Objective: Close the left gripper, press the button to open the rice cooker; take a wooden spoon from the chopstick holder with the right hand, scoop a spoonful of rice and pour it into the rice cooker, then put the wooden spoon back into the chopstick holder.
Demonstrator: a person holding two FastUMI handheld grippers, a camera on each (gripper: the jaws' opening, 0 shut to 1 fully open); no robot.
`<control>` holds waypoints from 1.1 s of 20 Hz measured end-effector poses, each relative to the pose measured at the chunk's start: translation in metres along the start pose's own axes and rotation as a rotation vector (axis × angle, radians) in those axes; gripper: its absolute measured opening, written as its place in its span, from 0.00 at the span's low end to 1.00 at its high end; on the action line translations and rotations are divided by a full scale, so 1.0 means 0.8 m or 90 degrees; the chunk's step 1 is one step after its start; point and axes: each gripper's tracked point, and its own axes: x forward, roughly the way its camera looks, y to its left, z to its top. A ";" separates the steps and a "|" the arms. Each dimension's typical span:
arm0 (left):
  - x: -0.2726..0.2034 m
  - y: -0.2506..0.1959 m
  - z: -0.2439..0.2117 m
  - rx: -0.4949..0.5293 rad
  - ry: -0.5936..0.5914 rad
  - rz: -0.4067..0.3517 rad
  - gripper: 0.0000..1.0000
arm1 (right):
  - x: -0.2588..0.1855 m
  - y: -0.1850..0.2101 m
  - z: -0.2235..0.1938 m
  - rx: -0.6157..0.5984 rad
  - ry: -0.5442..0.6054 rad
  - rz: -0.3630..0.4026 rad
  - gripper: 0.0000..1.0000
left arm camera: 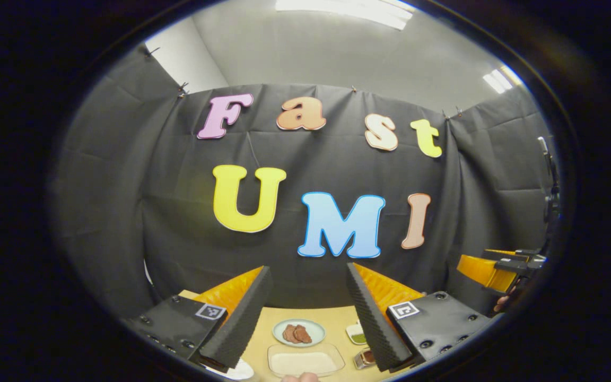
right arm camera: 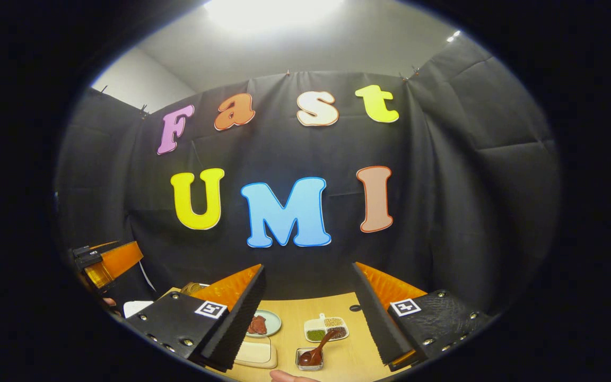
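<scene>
Left gripper [left arm camera: 308, 313] and right gripper [right arm camera: 308, 313]: jaws wide apart, both empty, raised over wooden table [right arm camera: 348, 355]. Wooden spoon [right arm camera: 317, 347]: dark brown, bowl down in small clear holder [right arm camera: 309, 358], lower centre of right gripper view, handle leaning toward divided dish [right arm camera: 326, 328] of grains. Plate [left arm camera: 299, 332] with brown food, lower centre of left gripper view
</scene>
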 end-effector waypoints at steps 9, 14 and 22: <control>-0.006 0.036 -0.016 0.017 -0.012 0.029 0.94 | 0.008 0.001 -0.021 -0.013 0.007 0.010 0.96; -0.018 0.084 -0.043 0.034 -0.007 0.087 0.22 | 0.015 0.009 -0.036 -0.016 0.021 0.027 0.96; -0.035 0.179 -0.146 0.006 0.092 0.127 0.07 | 0.020 0.013 -0.051 -0.024 0.033 0.045 0.96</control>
